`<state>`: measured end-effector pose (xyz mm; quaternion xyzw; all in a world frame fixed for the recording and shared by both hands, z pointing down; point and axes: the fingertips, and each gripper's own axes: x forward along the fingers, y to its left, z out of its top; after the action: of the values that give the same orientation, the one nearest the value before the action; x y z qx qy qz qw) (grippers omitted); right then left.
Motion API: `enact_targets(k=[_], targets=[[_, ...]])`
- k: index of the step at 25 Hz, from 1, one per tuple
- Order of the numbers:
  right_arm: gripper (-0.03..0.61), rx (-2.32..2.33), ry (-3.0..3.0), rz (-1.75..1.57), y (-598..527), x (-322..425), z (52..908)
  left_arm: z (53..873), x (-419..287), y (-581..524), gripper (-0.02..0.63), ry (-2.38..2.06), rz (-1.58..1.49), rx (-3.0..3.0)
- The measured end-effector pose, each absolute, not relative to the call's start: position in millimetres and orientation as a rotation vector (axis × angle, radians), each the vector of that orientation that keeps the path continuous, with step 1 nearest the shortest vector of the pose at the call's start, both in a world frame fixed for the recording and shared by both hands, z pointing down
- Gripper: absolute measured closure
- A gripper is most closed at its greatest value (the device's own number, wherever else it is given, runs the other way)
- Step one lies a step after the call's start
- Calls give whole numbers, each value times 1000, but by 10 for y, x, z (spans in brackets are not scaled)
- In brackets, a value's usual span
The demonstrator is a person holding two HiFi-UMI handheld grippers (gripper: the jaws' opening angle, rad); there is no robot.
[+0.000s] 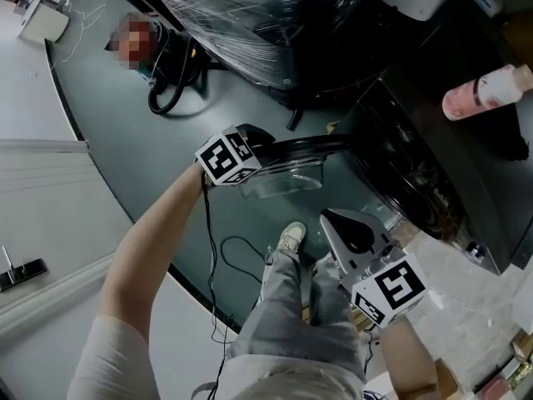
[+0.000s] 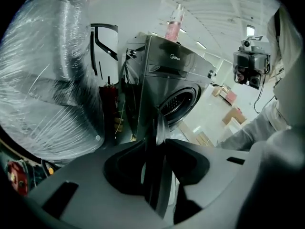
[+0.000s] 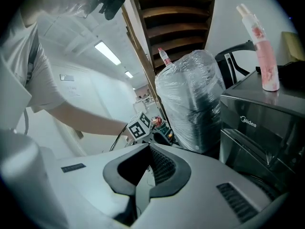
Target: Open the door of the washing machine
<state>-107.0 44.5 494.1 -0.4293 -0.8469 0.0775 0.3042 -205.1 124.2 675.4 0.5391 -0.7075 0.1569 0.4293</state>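
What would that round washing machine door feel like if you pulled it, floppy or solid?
Probably solid: the door has a thick dark rim round a moulded clear bowl, so it should swing as one piece rather than bend. The bowl looks glossy and is likely slippery, which may be why the left claw grips the rim's edge instead.

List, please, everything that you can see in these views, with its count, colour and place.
washing machine: one, dark grey, right of the head view, drum exposed.
door: one, clear glass in a dark rim, swung out over the floor.
bottle: one, pink, upright on the machine's top.
wrapped bundle: one, dark under clear film, beside the machine.
cable: one, thin, black, on the grey-green floor.
left gripper: one, grey, shut on the door's edge.
right gripper: one, grey, jaws together, empty, before the machine.
leg: one seen, grey trousers, white shoe, between the grippers.
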Motion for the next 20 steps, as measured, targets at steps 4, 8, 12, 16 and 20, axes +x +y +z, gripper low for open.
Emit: enact_targets(k=[4, 8, 12, 16, 20], targets=[[557, -1159, -2224, 199, 576, -1212, 5009, 6759, -2245, 1285, 468, -1693, 442, 1439], [557, -1169, -2203, 179, 639, -1324, 5108, 6765, -2488, 1315, 465, -1645, 533, 1522], [557, -1138, -2208, 178, 664, -1458, 5211, 6765, -2694, 1303, 456, -1624, 611, 1608], [557, -1106, -2231, 215, 720, -1617, 5274, 6736, -2870, 1298, 448, -1644, 695, 1690], [557, -1101, -2223, 238, 779, -1660, 5317, 6705, -2915, 1275, 440, -1649, 726, 1713]])
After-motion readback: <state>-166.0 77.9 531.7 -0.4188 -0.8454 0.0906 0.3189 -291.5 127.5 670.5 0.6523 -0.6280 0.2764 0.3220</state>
